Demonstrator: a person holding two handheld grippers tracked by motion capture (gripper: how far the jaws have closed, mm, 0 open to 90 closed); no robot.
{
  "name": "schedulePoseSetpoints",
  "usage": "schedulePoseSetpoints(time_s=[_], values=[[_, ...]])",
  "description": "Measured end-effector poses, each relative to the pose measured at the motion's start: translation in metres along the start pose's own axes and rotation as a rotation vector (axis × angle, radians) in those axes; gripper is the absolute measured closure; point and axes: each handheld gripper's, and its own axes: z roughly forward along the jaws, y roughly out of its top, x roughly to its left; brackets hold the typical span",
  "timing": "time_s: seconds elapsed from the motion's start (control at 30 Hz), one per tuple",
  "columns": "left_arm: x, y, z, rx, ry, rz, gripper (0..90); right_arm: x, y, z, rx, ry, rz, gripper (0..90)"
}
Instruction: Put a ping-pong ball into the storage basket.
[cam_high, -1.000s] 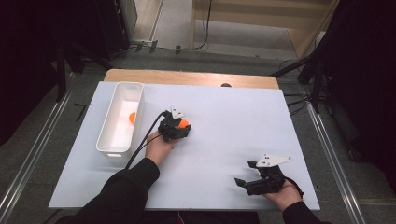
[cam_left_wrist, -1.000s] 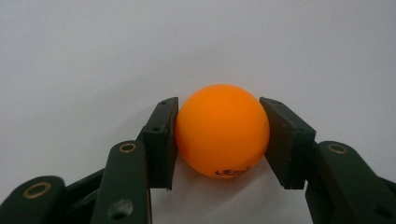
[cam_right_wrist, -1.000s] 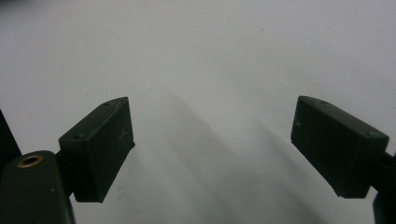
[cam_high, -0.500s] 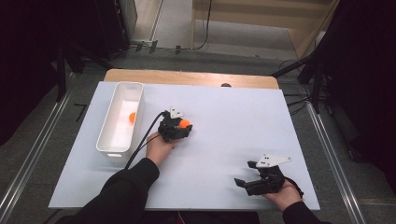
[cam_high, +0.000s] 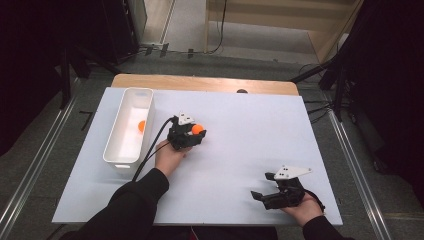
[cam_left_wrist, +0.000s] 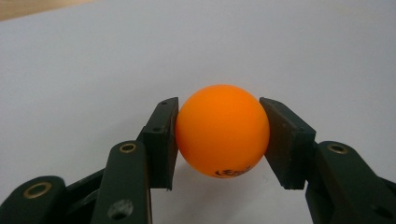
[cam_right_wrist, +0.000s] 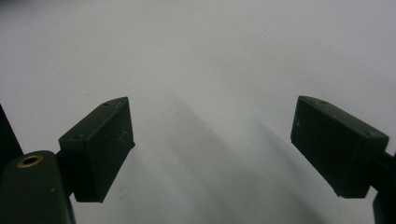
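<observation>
— How much room have you?
— Bare white table (cam_high: 240, 135) all round me; the white bin (cam_high: 127, 127) stands just left.
— And the orange ball (cam_left_wrist: 222, 129)?
— Clamped between my left gripper (cam_high: 192, 135) pads. My right gripper (cam_high: 260, 196) gapes wide, holding nothing.

White bin (cam_high: 126, 150) (orange ball (cam_high: 141, 126) inside) on table (cam_high: 250, 130).

Grey floor (cam_high: 45, 150) around white table (cam_high: 250, 130)
</observation>
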Motion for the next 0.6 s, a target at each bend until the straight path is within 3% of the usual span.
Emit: schedulePoseSetpoints(time_s=[0.23,0.43,0.6], values=[[-0.002,0.006,-0.009,-0.029,-0.004,-0.001,50.1,0.000,0.000,0.000,0.000,-0.001,0.000,11.7],[-0.001,0.014,-0.020,-0.037,-0.035,-0.022,50.1,0.000,0.000,0.000,-0.004,-0.005,-0.001,11.7],[-0.003,0.018,-0.023,-0.007,-0.055,-0.024,50.0,0.000,0.000,0.000,-0.003,-0.005,-0.001,11.7]])
